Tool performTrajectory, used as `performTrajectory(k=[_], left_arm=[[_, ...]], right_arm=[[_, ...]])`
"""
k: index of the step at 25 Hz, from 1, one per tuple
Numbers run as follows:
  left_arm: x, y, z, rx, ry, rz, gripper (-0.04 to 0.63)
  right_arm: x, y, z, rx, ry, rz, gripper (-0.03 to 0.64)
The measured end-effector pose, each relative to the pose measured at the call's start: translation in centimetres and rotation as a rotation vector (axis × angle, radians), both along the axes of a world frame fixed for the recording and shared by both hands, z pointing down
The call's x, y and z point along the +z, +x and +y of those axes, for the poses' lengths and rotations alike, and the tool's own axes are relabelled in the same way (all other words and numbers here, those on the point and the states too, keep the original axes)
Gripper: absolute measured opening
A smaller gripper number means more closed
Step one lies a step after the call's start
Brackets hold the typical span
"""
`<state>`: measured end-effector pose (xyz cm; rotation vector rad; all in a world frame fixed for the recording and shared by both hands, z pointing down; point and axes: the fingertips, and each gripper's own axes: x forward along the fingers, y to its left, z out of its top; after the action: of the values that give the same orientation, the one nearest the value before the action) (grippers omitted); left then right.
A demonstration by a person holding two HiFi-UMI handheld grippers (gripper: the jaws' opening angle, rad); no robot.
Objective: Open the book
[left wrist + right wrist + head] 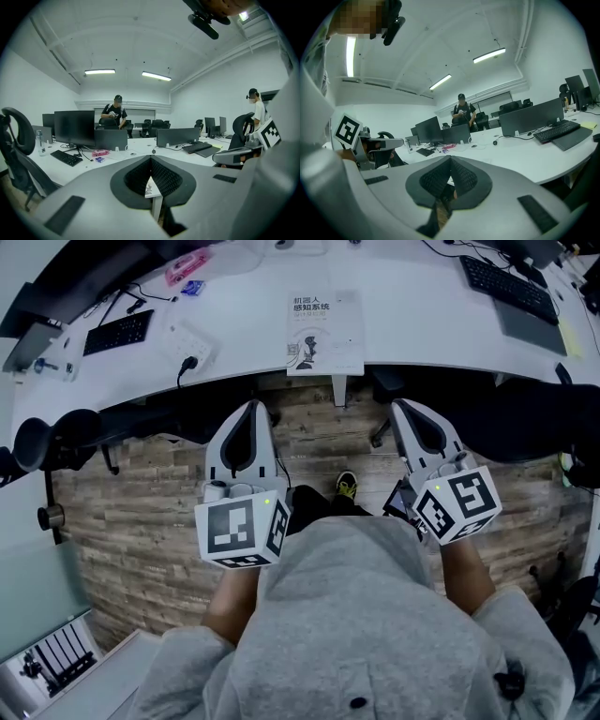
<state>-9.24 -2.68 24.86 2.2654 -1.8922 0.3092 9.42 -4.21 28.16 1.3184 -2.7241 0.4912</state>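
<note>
A closed white book (323,332) with dark print on its cover lies flat near the front edge of the curved white desk (422,329). Both grippers hang below and in front of that edge, over the wooden floor, apart from the book. My left gripper (253,407) points toward the desk just left of the book, its jaws shut on nothing. My right gripper (404,407) sits to the book's right, also shut and empty. In the left gripper view the pads (161,177) meet, and a corner of the book (150,188) shows under them. In the right gripper view the pads (461,176) meet too.
A black keyboard (118,331) and a plug on a white strip (187,351) lie at the desk's left, another keyboard (509,287) at its right. Black office chairs (56,437) stand at the left, a desk leg (338,390) under the book. Two people (114,112) stand far off.
</note>
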Motion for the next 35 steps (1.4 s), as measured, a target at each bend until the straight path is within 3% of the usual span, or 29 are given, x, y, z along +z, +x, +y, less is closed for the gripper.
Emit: performTrajectory(k=[21,35], left_arm=[[-0.9,0.3,-0.1,-0.012,0.031,-0.008,0.006],[0.5,-1.0,-4.6,0.000,0.001,-0.002,0.006]], right_arm=[[-0.2,0.2,-0.3,-0.009,0.009,-0.005,0.026],[1.2,0.0,-4.5,0.028,-0.044,-0.003,0.026]])
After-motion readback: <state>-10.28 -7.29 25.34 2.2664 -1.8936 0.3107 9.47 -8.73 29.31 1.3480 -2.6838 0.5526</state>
